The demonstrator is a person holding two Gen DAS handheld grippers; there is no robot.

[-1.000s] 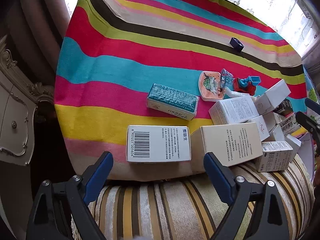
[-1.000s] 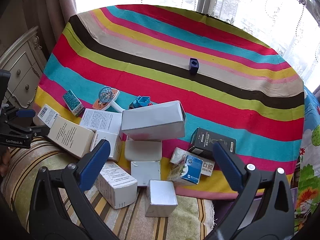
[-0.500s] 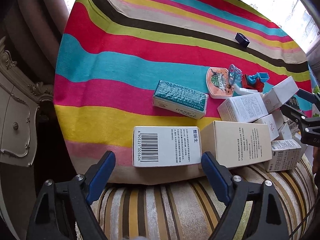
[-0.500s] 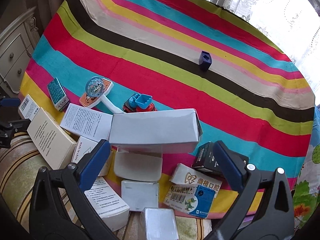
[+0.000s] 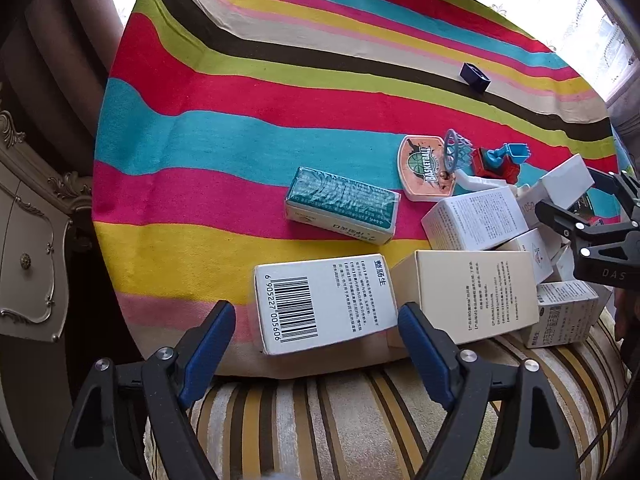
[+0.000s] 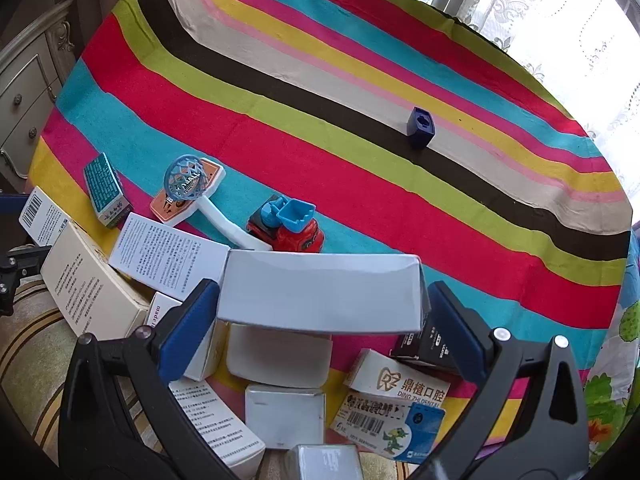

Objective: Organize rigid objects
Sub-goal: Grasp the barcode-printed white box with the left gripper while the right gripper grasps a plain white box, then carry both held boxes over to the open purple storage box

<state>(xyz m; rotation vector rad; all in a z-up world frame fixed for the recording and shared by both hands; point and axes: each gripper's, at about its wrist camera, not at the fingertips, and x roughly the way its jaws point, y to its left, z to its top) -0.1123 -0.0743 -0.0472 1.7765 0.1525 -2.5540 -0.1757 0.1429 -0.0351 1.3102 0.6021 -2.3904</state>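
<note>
Change: right gripper [image 6: 320,320] has dropped closer to the pile since the earlier frames; large white box [image 6: 320,292] now sits between its pads. Left gripper [image 5: 316,344] barely shifted, its gap narrower than before.
Left jaws: closing, still wide; blue pads straddle the near end of the barcode box [image 5: 324,304]; no contact visible, nothing gripped.
Right jaws: wide open; pads flank the large white box on both sides; contact cannot be told, box rests on the pile.
Barcode box: near left edge of striped cloth [image 5: 240,128], lying flat, touching the cream box [image 5: 468,300] on its right.
Teal box [image 5: 340,210]: just beyond the barcode box, apart from it.
Box pile: near right of cloth, white cartons jumbled, some overlapping; dental box [image 6: 396,384] and black box [image 6: 424,348] at near right.
Toys: basketball hoop toy [image 6: 188,188] and red toy truck [image 6: 288,228] just beyond the pile, side by side.
Far item: small dark blue block [image 6: 420,126] alone on far stripes, well apart.
Sofa [image 5: 320,420]: striped, under the near cloth edge.
</note>
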